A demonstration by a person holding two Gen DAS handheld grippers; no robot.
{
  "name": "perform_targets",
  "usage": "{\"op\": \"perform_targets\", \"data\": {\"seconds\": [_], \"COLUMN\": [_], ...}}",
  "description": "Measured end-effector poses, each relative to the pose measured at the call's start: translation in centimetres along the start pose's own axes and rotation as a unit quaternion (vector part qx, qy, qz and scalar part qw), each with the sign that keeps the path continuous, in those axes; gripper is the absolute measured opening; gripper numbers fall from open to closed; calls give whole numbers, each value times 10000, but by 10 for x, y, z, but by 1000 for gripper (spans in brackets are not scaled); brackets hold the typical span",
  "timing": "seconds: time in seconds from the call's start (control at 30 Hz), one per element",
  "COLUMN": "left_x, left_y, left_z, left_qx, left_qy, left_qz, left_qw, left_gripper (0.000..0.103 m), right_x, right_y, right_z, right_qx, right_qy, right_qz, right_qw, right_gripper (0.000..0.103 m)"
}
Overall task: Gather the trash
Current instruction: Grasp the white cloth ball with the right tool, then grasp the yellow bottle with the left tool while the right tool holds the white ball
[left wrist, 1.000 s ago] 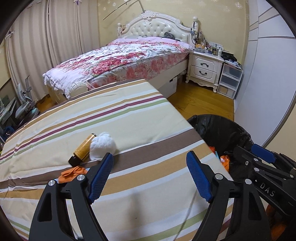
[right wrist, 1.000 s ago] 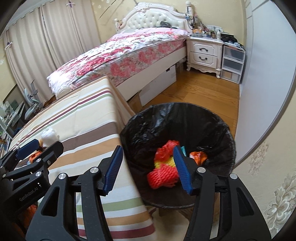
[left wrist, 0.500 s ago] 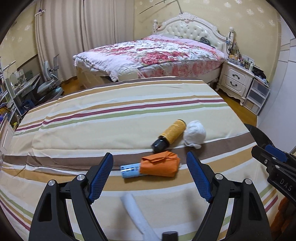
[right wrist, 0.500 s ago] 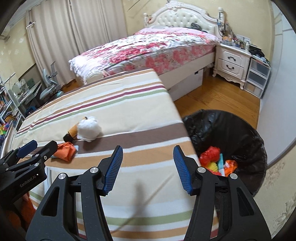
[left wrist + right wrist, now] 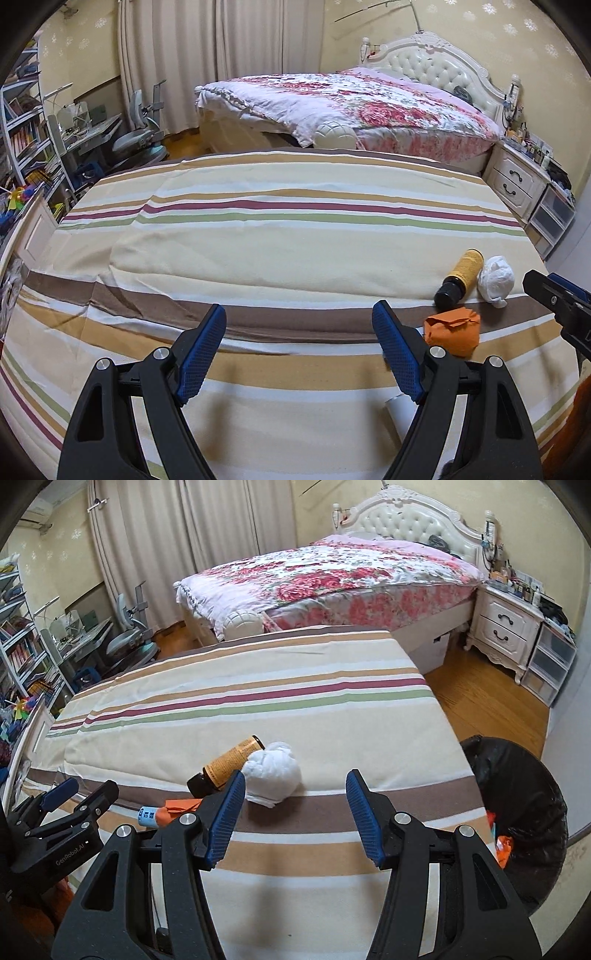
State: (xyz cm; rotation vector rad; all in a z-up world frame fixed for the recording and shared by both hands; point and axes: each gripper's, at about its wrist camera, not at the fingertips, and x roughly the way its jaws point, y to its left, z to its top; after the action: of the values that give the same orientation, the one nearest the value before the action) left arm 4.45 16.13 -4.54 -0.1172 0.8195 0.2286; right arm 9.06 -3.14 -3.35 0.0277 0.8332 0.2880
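On the striped tablecloth (image 5: 258,236) lie an amber bottle with a black cap (image 5: 460,278), a white crumpled wad (image 5: 495,280), an orange crumpled wrapper (image 5: 452,330) and a white tube (image 5: 400,413), partly hidden by my left finger. My left gripper (image 5: 299,350) is open and empty, left of the trash. My right gripper (image 5: 295,816) is open and empty, just in front of the white wad (image 5: 273,771) and bottle (image 5: 225,766). The orange wrapper (image 5: 181,806) and a blue-labelled tube (image 5: 147,816) lie behind its left finger. The black-lined bin (image 5: 524,812) stands right of the table.
A flowered bed (image 5: 332,576) stands behind the table, a white nightstand (image 5: 506,627) and plastic drawers (image 5: 550,664) to the right. A desk, chair and bookshelves (image 5: 55,147) fill the left. Wooden floor (image 5: 480,694) lies between table and nightstand.
Both grippers have swung left from the bin toward the table. The left view now faces the table's middle, with the trash at its right. The right gripper has come close to the white wad.
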Motion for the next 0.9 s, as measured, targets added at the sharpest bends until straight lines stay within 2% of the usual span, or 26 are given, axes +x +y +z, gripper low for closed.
{"op": "perform_targets", "data": {"seconds": [0.2,0.27,0.37,0.6,0.9], "left_x": [3,4,5,4,11], "left_y": [9,8,5,-12,-57], "left_z": [-3,-5,-4,2,13], "left_qx": [-60,-41,8,193,656], "left_qy": [51,68,79,53,88], "left_qz": [4,-21,-57,-244,-549], "left_qw": [10000,10000,10000,9995,9963], "left_gripper": [79,79,79,79,79], "right_x": [22,26,30,23,17], "right_y": [11,12,10,-1,-36], "right_z": [0,-2,-2,-2,-4], "right_qx": [-95,-129,-123,-167,80], "right_qy": [218,256,333,212,180], "right_qz": [44,17,44,-183,-473], "right_qw": [9997,9996,9994,9995,9987], "right_gripper": [55,43,34,33,33]}}
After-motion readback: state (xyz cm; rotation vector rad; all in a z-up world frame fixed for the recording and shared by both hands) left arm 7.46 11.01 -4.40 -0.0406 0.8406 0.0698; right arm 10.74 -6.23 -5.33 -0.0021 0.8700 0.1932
